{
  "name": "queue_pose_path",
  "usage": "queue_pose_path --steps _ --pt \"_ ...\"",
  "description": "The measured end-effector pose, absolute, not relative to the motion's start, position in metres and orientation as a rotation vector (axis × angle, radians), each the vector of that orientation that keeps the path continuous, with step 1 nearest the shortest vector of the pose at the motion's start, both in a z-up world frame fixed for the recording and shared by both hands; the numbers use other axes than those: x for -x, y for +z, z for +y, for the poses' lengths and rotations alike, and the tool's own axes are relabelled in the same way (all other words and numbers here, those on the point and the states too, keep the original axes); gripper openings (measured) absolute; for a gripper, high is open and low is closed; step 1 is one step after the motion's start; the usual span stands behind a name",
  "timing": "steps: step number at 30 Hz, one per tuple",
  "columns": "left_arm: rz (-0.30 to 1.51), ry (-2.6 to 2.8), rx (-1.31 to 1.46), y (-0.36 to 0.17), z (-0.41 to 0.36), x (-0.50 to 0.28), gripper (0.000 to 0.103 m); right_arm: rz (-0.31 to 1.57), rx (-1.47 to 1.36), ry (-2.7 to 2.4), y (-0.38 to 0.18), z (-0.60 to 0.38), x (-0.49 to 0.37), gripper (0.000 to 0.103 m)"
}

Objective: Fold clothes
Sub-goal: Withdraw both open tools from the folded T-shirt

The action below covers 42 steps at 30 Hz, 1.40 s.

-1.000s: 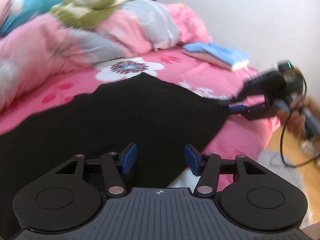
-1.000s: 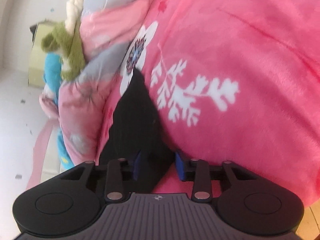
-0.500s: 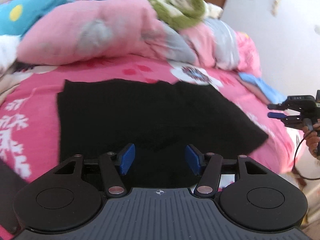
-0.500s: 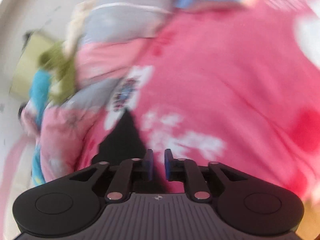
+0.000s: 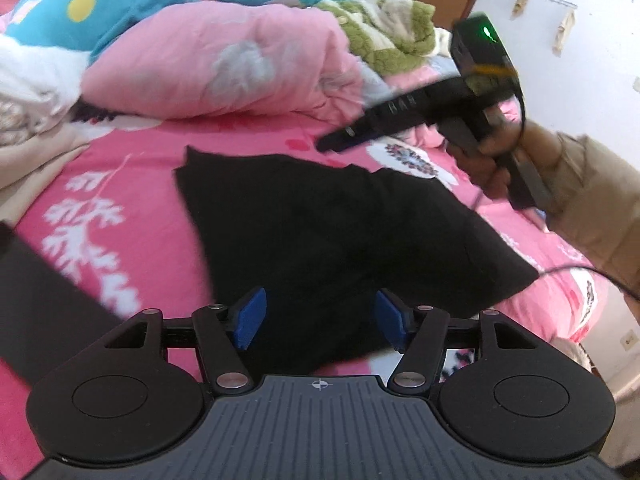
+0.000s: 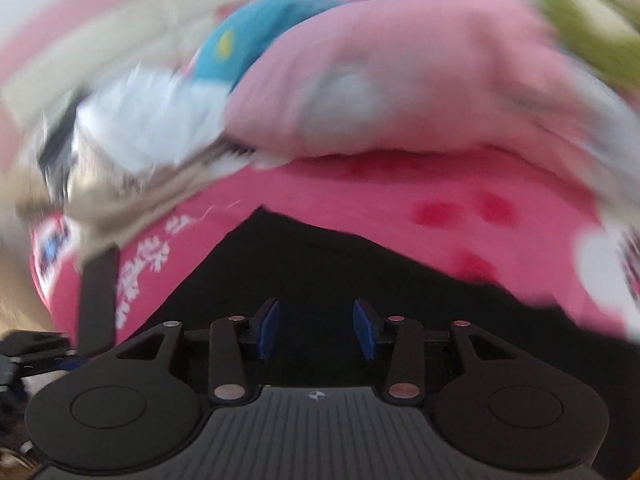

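Observation:
A black garment (image 5: 340, 236) lies spread flat on the pink flowered bedspread (image 5: 132, 168). My left gripper (image 5: 318, 318) is open and empty, hovering over the garment's near edge. My right gripper (image 6: 316, 330) is open and empty above the same black garment (image 6: 320, 276); this view is blurred by motion. In the left wrist view the right gripper (image 5: 336, 142) is held in a hand above the garment's far right part.
A pink quilt (image 5: 224, 60), blue bedding (image 5: 100, 12) and a green fleece (image 5: 396, 36) are heaped at the back of the bed. A second dark cloth (image 5: 48, 304) lies at the left. A cable (image 5: 580, 272) trails at the right. A white wall (image 5: 592, 60) stands right.
My right gripper let go of the garment's corner, opened, and swung up and over the garment. My left gripper view turned left, staying open.

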<state>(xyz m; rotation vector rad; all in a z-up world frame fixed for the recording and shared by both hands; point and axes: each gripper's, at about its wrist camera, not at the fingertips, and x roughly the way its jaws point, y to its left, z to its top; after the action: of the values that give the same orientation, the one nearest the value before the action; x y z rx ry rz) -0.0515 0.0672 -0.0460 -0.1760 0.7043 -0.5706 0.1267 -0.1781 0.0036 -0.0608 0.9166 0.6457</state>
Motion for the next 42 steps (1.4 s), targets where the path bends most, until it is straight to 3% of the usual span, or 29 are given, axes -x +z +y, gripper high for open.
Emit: queue_pose_path --steps 9,15,20,25,28,29,42 --pt "0.71 -0.601 0.236 -0.054 0.093 0.069 0.062 0.807 0.025 0.696 0.021 -0.183 -0.051 0.043" --pt "0.714 -0.544 0.25 -0.055 0.101 0.076 0.061 0.813 0.25 0.794 -0.015 -0.157 0.045 0.041" --pt "0.741 -0.445 0.244 -0.058 0.101 0.079 0.06 0.744 0.461 0.834 -0.045 -0.121 0.073 0.037" --pt "0.758 -0.396 0.242 -0.061 0.102 0.078 0.057 0.665 0.624 0.818 -0.064 -0.103 0.081 0.026" --pt "0.762 -0.406 0.247 -0.061 0.104 0.077 0.056 0.655 0.602 0.798 -0.065 -0.106 0.079 0.004" --pt "0.759 -0.415 0.25 -0.06 0.105 0.077 0.056 0.654 0.587 0.792 -0.062 -0.108 0.078 0.002" --pt "0.71 -0.435 0.268 -0.05 0.107 0.073 0.056 0.782 0.506 0.876 -0.06 -0.121 0.075 0.003"
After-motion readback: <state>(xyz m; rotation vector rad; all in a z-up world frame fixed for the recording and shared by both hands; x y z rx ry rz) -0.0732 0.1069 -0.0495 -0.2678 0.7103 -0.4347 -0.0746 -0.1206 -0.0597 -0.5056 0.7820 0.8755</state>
